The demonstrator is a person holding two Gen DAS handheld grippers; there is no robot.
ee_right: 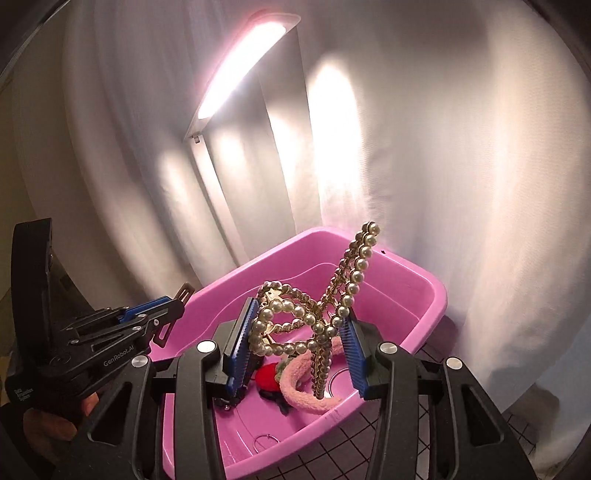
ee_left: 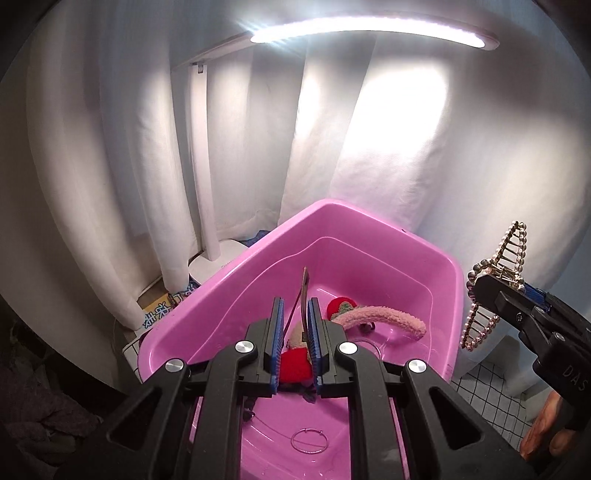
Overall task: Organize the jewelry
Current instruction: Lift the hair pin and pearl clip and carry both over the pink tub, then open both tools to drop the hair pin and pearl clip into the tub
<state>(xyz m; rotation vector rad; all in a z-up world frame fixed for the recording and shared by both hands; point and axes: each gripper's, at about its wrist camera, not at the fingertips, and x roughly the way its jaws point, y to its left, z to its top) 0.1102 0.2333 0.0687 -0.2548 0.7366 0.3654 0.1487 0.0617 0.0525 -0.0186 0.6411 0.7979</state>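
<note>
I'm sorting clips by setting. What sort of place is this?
Probably a makeshift home recording corner, not a dresser: white curtain backdrop, desk lamp overhead, and a pink tub of hair accessories on grid-patterned cloth.

Pink tub (ee_right: 413, 291) open on top, far half of floor bare. Near half crowded w/ pink fuzzy headband (ee_right: 303, 391) & red plush clip (ee_right: 267, 374). Lamp post (ee_left: 201, 162) stands just behind tub's left corner.

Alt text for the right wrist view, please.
The right gripper holds a pearl hair clip above a pink tub containing a fuzzy pink headband and a red pompom. At left, the left gripper pinches a thin brown clip.
</note>
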